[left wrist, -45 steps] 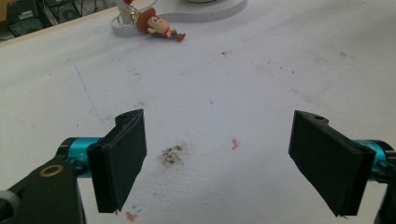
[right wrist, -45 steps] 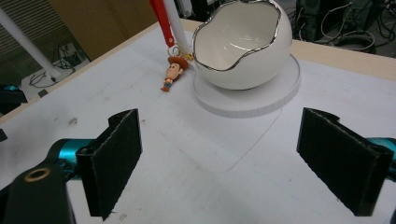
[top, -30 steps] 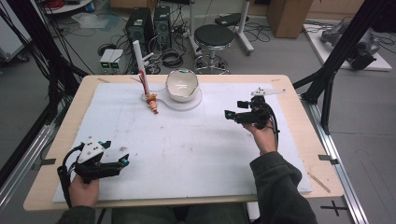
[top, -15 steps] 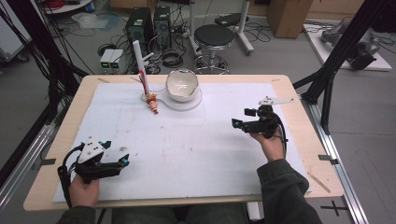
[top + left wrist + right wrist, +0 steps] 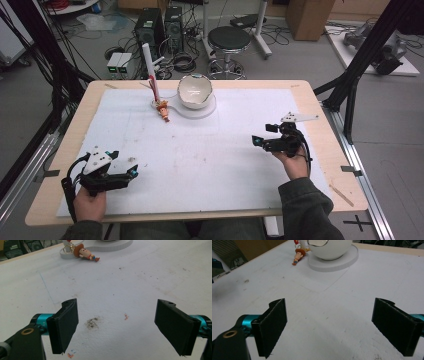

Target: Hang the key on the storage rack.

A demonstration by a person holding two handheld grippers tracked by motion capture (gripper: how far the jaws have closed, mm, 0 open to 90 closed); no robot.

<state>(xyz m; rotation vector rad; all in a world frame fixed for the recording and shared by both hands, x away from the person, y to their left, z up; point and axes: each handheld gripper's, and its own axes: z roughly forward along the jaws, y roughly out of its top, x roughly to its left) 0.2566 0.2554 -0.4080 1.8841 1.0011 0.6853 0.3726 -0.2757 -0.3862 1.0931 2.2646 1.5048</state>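
Tools rest apart on the white-covered table (image 5: 210,165): the left tool (image 5: 131,172) sits near the front left corner, jaws spread wide and holding nothing, and the right tool (image 5: 259,142) hovers toward the right side, jaws likewise spread and empty. A small cowboy figure (image 5: 163,109) lies on its side at the far middle of the table, well away from both tools, just beside a white bowl (image 5: 195,91) on a round white base (image 5: 200,110). A white tube (image 5: 150,70) stands upright behind the figure.
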